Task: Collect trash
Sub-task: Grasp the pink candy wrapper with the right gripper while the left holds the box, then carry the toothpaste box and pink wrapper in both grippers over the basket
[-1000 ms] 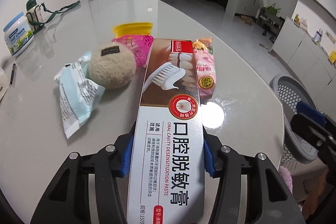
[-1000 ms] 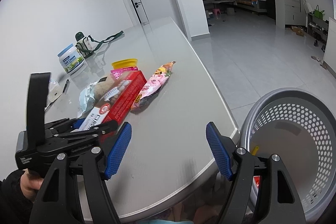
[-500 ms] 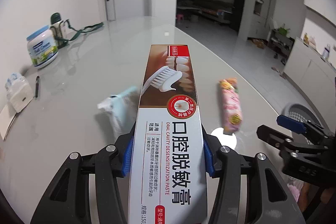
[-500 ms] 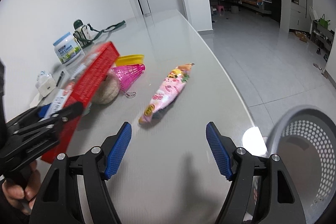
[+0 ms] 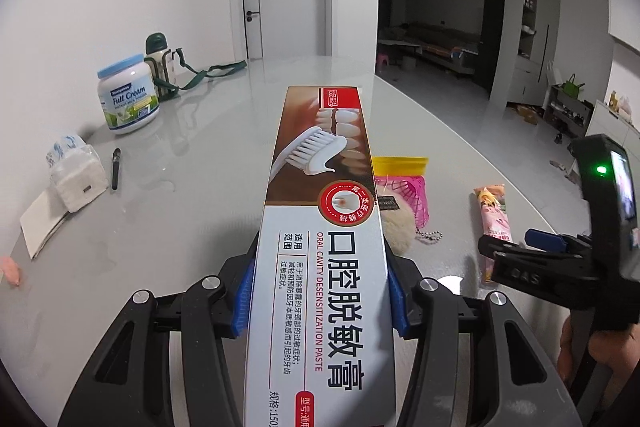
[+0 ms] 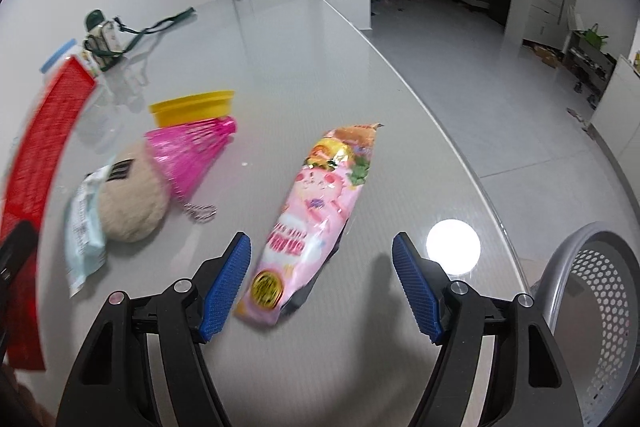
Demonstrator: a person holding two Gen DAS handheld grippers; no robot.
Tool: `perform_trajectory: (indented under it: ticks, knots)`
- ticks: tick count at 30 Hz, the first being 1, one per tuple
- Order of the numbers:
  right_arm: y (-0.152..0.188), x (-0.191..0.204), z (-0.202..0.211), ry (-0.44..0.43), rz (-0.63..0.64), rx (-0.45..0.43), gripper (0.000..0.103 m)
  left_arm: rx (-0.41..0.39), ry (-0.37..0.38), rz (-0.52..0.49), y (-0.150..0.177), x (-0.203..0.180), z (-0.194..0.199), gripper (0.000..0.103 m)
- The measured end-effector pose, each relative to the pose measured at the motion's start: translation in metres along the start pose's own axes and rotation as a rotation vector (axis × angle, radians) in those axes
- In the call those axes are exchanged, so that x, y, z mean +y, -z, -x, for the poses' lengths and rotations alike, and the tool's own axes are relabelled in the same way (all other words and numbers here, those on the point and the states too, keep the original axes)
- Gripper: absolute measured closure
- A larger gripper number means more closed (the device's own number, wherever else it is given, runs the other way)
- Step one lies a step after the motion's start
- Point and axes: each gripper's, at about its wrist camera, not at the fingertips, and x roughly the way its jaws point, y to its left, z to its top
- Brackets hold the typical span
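Observation:
My left gripper (image 5: 320, 297) is shut on a long toothpaste box (image 5: 320, 235), held above the grey table (image 5: 192, 163). The box shows red and blurred at the left of the right wrist view (image 6: 36, 163). My right gripper (image 6: 322, 283) is open and empty, low over the table, with a pink snack wrapper (image 6: 316, 215) lying just ahead between its fingers. That wrapper also shows in the left wrist view (image 5: 494, 223). A pale blue wrapper (image 6: 82, 231) lies beside a beige plush ball (image 6: 134, 199). A grey perforated basket (image 6: 600, 311) stands beyond the table's right edge.
A pink mesh cone (image 6: 192, 151) and a yellow cup (image 6: 192, 107) lie behind the plush. A milk powder tub (image 5: 128, 99), a green-capped bottle with strap (image 5: 160, 67), a tissue pack (image 5: 76, 175), a pen (image 5: 116, 167) and paper (image 5: 40, 223) sit at the left.
My left gripper has lifted the toothpaste box up and back from the pile. My right gripper has moved forward and down over the pink snack wrapper, staying open.

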Motion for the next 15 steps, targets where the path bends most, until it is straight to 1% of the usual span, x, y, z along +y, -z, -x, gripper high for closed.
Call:
perform_trajectory:
  ticks: [3,4,5,6,7,8,13,15]
  knots:
    - [-0.001,0.002,-0.003,0.025,0.013,-0.001,0.033,0.015,0.021,0.009,0.001,0.000,-0.002,0.052]
    - [-0.001,0.003,-0.003,0.027,0.020,-0.005,0.041,0.022,0.030,0.014,0.002,0.001,-0.003,0.052]
    - [-0.001,0.005,-0.002,0.039,0.034,-0.009,0.052,0.026,0.036,0.018,0.001,0.003,-0.004,0.052]
    - [0.000,0.006,-0.001,0.045,0.047,-0.011,0.057,0.030,0.043,0.023,0.001,0.003,-0.004,0.052]
    - [0.000,0.007,-0.001,0.038,0.050,-0.010,0.064,0.033,0.046,0.025,0.002,0.003,-0.004,0.052]
    - [0.000,0.007,0.000,0.038,0.052,-0.009,0.068,0.034,0.050,0.026,0.002,0.003,-0.004,0.052]
    - [0.006,0.000,0.012,0.001,0.037,-0.025,0.076,0.039,0.067,0.030,0.003,0.003,-0.007,0.052]
    - [0.009,-0.003,0.020,-0.009,0.038,-0.035,0.076,0.035,0.069,0.027,0.003,0.002,-0.006,0.052]
